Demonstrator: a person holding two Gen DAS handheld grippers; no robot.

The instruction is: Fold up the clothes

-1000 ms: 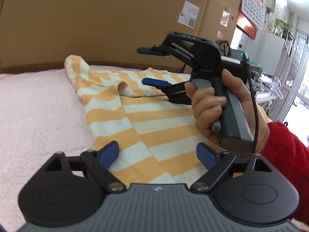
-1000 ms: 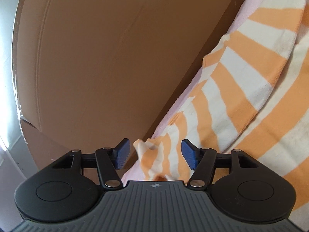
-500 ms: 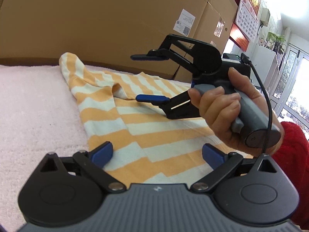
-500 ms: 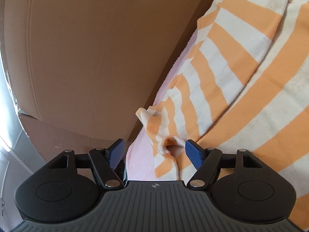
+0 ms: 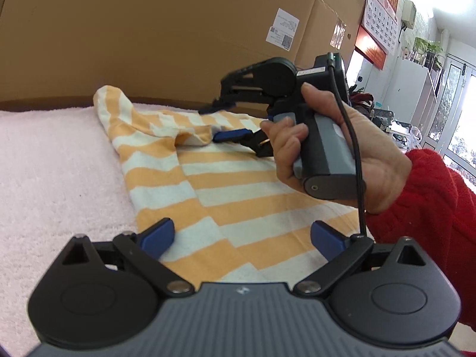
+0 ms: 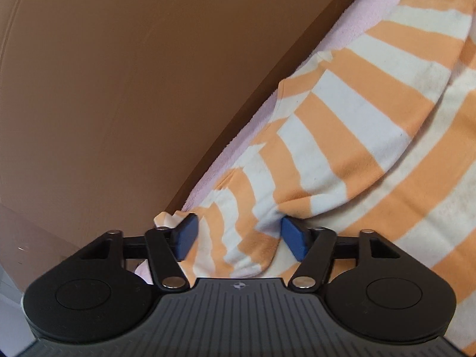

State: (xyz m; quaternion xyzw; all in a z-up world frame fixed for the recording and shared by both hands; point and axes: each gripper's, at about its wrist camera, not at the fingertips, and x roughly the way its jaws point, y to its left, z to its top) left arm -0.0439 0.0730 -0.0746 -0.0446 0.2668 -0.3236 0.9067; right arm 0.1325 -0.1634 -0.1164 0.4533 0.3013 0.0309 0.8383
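Free room, left: your open left gripper point(image 5: 242, 236) has bare pink terry-cloth surface point(image 5: 53, 160) beside it, clear out to the frame's left edge.

Obstacle, rear: tall brown cardboard boxes point(image 5: 154, 29) stand as a wall right at the surface's back edge; you have no passage behind the orange-and-white striped garment point(image 5: 226, 184).

Obstacle, right: your right gripper point(image 6: 238, 236), the hand point(image 5: 336, 154) holding it, its black cable point(image 5: 354, 148) and the red knitted sleeve point(image 5: 431, 214) fill that side above the cloth.

right claw point(image 6: 238, 236) spread around striped garment point(image 6: 342, 136), pink towel point(image 6: 261, 113), cardboard box point(image 6: 119, 74)
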